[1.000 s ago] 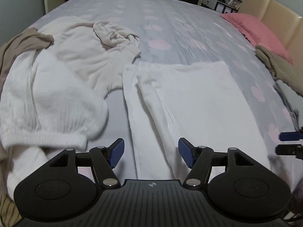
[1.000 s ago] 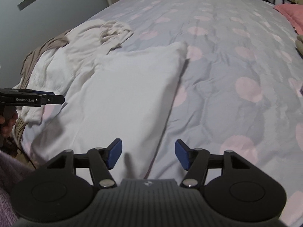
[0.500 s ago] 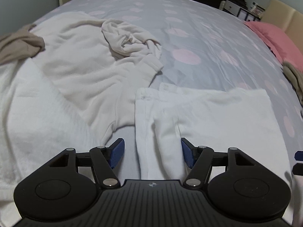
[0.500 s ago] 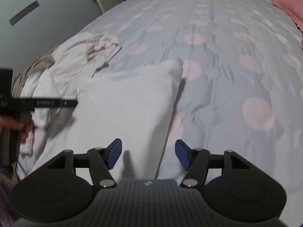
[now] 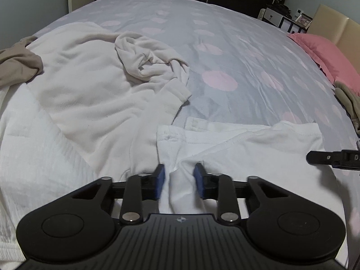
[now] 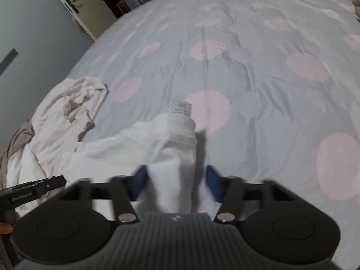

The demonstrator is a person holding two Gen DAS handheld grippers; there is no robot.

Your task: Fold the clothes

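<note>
A folded white garment (image 5: 247, 153) lies on the spotted bed cover (image 5: 225, 45). My left gripper (image 5: 178, 180) is at the garment's far left corner, its jaws closing, and the blue pads pinch a raised ridge of the white cloth. In the right wrist view the white garment (image 6: 135, 148) shows a size label (image 6: 180, 108) at its far right corner. My right gripper (image 6: 176, 182) straddles that corner with its jaws closing; the bunched cloth is between the pads, with a dark gap at the right pad. The right gripper (image 5: 333, 157) also shows at the left wrist view's right edge.
A cream fleece garment (image 5: 90, 85) lies crumpled to the left, touching the white one. Beside it are a brown garment (image 5: 18, 63) and a white textured one (image 5: 33, 153). A pink pillow (image 5: 326, 54) and an olive cloth (image 5: 351, 103) lie at the right by the headboard (image 5: 333, 27).
Both grippers moved forward over the white garment to its far corners and sank to the cloth. Both pairs of jaws narrowed from wide open, bunching the fabric up between them.
</note>
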